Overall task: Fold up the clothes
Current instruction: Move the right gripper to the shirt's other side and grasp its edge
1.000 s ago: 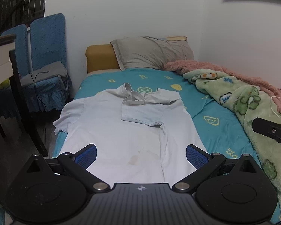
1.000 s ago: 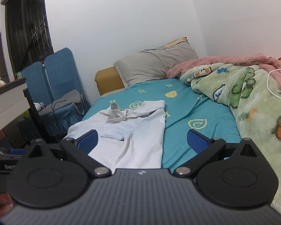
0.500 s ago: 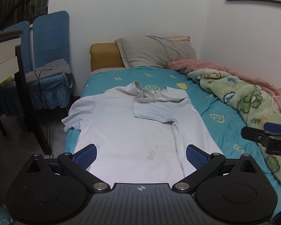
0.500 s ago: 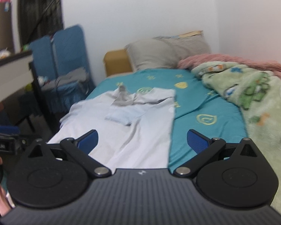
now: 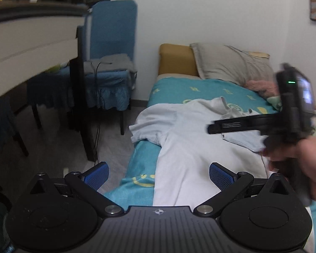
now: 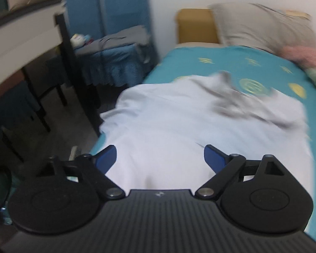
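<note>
Blue-padded left gripper (image 5: 159, 174) spread wide and empty above the bed's near edge, right gripper (image 6: 160, 158) likewise wide and empty, pale shirt (image 5: 191, 145) flat on teal sheet (image 5: 179, 88), one sleeve overhanging, grey pillow (image 5: 231, 63) beyond.

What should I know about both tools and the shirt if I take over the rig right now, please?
Left tool: open, empty, over the near edge of the bed.
Right tool: open, empty, above the shirt's body.
Shirt: lies flat on the bed, collar toward the pillow.
Done: one sleeve is folded in across the chest.
Left: the other sleeve hangs over the bed's edge by the chair; fold it in, then fold the body.
</note>
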Tool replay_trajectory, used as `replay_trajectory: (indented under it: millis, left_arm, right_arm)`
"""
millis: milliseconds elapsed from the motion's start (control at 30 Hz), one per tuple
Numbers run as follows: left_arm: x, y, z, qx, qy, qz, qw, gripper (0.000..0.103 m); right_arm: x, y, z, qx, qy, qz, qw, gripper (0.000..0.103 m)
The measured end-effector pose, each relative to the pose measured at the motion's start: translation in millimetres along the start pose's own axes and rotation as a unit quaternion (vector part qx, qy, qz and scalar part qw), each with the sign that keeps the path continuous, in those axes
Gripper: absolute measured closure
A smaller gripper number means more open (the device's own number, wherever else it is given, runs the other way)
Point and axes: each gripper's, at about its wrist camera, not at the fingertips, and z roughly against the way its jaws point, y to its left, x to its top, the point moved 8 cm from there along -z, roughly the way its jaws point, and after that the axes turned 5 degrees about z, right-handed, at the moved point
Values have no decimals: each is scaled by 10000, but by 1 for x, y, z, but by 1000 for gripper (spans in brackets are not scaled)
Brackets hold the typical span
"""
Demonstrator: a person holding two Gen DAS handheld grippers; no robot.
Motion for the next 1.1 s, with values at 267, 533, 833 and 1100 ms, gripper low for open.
replay_trajectory:
  millis: [267, 533, 833, 1100]
  left_arm:
    - [-1, 39, -32, 665, -5, 546, 9963, 0]
    - [-8, 43, -53, 937, 56, 639, 9935, 0]
    - [-11, 35, -60, 952, -143, 775, 9923, 0]
    - [-4, 0, -38, 500, -878, 333, 9943, 0]
  right_arm:
    - [35, 87, -121, 398, 332, 1186, 9916, 30]
    - [26, 133, -184, 264, 741, 2075, 9751, 40]
    - [46, 101, -157, -339, 278, 1498, 9877, 95]
    - [73, -14, -62, -1099, -679, -16, 9916, 95]
